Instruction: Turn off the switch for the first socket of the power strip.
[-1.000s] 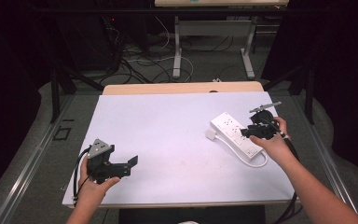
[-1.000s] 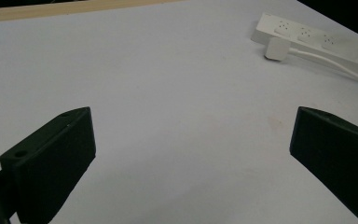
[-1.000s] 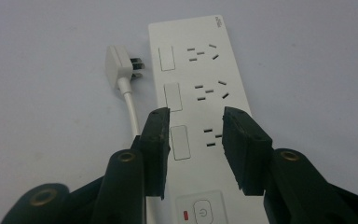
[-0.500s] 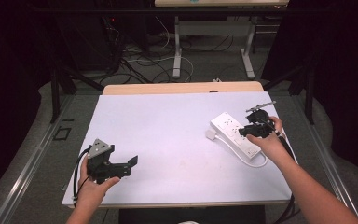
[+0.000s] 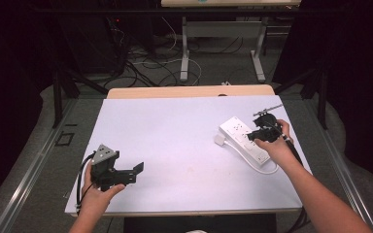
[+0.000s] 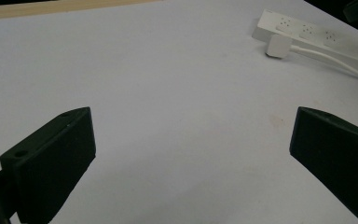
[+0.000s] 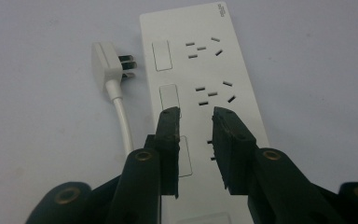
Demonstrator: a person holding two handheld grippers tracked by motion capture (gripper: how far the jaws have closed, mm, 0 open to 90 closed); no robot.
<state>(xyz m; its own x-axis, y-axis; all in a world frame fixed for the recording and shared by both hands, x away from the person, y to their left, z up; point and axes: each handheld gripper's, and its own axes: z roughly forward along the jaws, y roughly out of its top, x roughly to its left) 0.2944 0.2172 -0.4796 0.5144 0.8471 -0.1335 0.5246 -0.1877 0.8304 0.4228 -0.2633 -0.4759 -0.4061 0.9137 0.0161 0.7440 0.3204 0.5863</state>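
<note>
from above, the power strip (image 5: 245,142) lies at the table's (image 5: 175,126) right edge under the right gripper (image 5: 262,132). left gripper (image 6: 191,154) view: jaws wide, empty. right gripper view: jaws have just been narrowing above the strip, nothing pinched; keep them centred before pressing.

Above the white table top (image 6: 168,84), the left gripper (image 6: 191,154) holds its two black jaws wide apart with nothing between them, while a white power strip (image 6: 307,35) with its plug (image 6: 278,46) and cord (image 6: 335,63) lies at the far right corner.
</note>
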